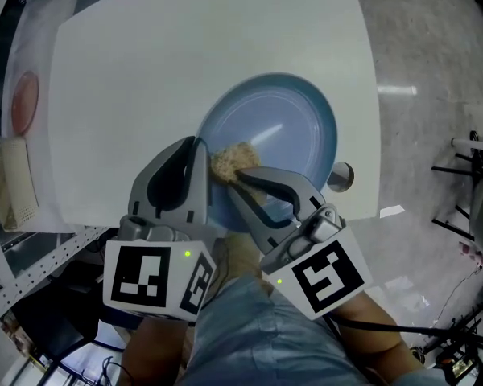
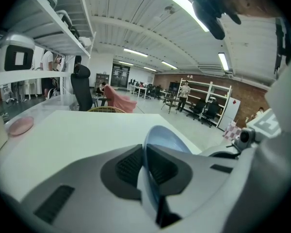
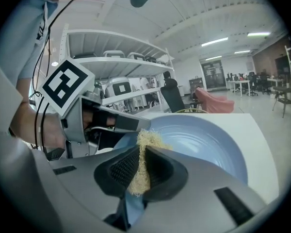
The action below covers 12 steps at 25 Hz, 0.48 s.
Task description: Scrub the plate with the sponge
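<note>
The plate (image 1: 283, 123) was pale blue, round and shallow, with faint concentric rings in its well. It sat over the near edge of the white table (image 1: 145, 55). The sponge (image 1: 232, 161) was a tan, coarse-fibred pad, lying against the plate's inner face close to the near rim.

My left claw (image 1: 197, 145) was nearly closed, its ribbed pads pinching the plate's near rim edge-on. My right claw (image 1: 240, 175) was clamped on the sponge, with fibres protruding above and below the pads, and the sponge's upper end touched the plate surface. The two claws stood just beside each other at the same rim section.
</note>
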{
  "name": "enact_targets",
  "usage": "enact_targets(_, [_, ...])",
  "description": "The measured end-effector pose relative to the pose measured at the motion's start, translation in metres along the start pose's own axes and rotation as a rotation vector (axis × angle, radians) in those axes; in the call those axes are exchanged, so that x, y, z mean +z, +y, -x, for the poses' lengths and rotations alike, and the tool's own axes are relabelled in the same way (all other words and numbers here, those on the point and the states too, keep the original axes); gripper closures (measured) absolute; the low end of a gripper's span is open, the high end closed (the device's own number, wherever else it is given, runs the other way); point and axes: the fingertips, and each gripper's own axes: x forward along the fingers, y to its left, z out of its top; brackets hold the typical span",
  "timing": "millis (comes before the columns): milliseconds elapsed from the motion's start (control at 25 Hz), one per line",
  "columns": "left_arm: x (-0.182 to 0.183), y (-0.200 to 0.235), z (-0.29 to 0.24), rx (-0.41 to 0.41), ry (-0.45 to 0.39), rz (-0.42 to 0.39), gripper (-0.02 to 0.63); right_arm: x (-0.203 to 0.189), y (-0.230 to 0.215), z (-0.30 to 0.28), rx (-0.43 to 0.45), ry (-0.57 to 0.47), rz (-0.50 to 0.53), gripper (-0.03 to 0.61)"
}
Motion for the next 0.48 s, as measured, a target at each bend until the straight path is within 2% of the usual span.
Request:
enact_targets(240, [-0.001, -0.002, 0.0, 0.007, 0.0, -0.009, 0.588, -0.022, 0.009, 0.012, 0.032, 0.032, -0.029, 0.534])
enact_targets(480, [-0.003, -0.003, 0.001, 0.02, 0.011, -0.031, 0.588, -0.048, 0.002, 0.028, 0.015, 0.069, -0.067, 0.535])
